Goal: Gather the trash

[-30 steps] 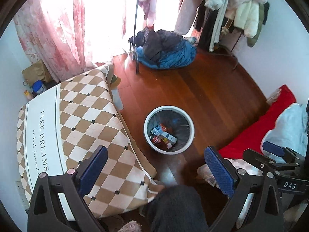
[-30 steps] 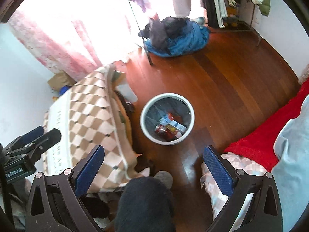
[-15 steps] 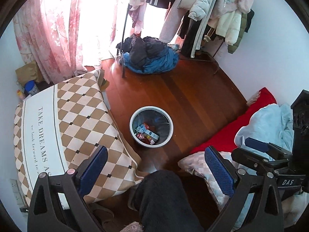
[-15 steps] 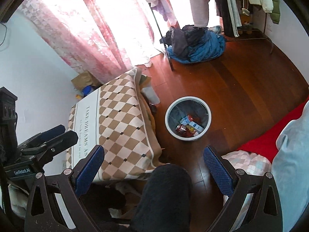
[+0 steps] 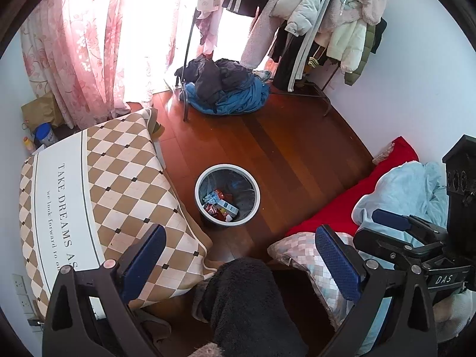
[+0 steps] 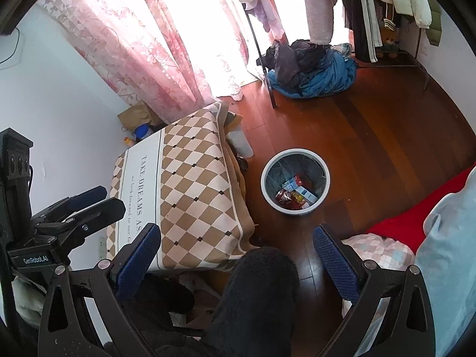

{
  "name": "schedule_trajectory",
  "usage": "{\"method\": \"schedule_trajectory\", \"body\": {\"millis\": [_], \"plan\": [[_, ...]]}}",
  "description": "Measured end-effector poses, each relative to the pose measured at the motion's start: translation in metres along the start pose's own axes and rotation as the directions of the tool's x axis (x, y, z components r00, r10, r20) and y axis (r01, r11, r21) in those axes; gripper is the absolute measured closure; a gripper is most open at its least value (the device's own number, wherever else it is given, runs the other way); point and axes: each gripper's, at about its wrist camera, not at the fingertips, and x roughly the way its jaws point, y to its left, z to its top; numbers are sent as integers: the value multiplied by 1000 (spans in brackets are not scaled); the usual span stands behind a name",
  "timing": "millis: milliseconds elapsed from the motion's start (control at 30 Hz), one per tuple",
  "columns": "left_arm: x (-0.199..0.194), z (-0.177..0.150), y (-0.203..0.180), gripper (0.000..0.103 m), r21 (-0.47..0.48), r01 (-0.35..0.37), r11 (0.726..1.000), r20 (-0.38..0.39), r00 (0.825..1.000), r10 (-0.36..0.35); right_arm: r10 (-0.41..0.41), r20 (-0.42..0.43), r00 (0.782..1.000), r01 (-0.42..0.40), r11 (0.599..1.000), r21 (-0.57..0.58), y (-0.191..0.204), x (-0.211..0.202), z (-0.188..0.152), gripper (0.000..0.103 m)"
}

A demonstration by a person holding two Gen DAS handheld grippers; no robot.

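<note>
A white round bin [image 5: 255,190] [image 6: 325,184] with a dark liner stands on the wooden floor. Inside it lie trash wrappers and small cartons [image 5: 220,205] [image 6: 294,195]. My left gripper [image 5: 238,255] hangs high above and nearer than the bin, open, with nothing between its blue pads. My right gripper [image 6: 236,250] is likewise raised, open and empty. Each gripper shows at the edge of the other's view: the right one [image 5: 395,229] and the left one [image 6: 83,205].
A table under a brown-and-cream diamond cloth [image 5: 98,184] [image 6: 190,184] stands left of the bin. A red blanket with pale bedding [image 5: 351,208] lies right. A person's dark fuzzy leg [image 5: 253,306] is below. Piled clothes [image 5: 226,89] and a garment rack [image 5: 321,29] stand at the back.
Both grippers have risen and pulled back from the bin, which now looks smaller and farther. More of the curtain, rack and walls shows. The trash stays in the bin.
</note>
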Motion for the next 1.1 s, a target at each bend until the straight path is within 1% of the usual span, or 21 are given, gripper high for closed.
{"method": "schedule_trajectory", "body": {"millis": [233,733,1100], "plan": [[-6,0,-3,1,8,-4,1000,6,1000,4,-3,-1,1000,3,1000,-6,2,-3,-1,0],[-9,-2,-7,0,10,39,999,0,999,-39,5,-14,1000,-5,1000,-14,1,-7,1,0],[-10,-4,-9,0,13,44,999,-1,999,-44,7,-22,1000,-8,1000,-23,6,-10,-4,0]]}}
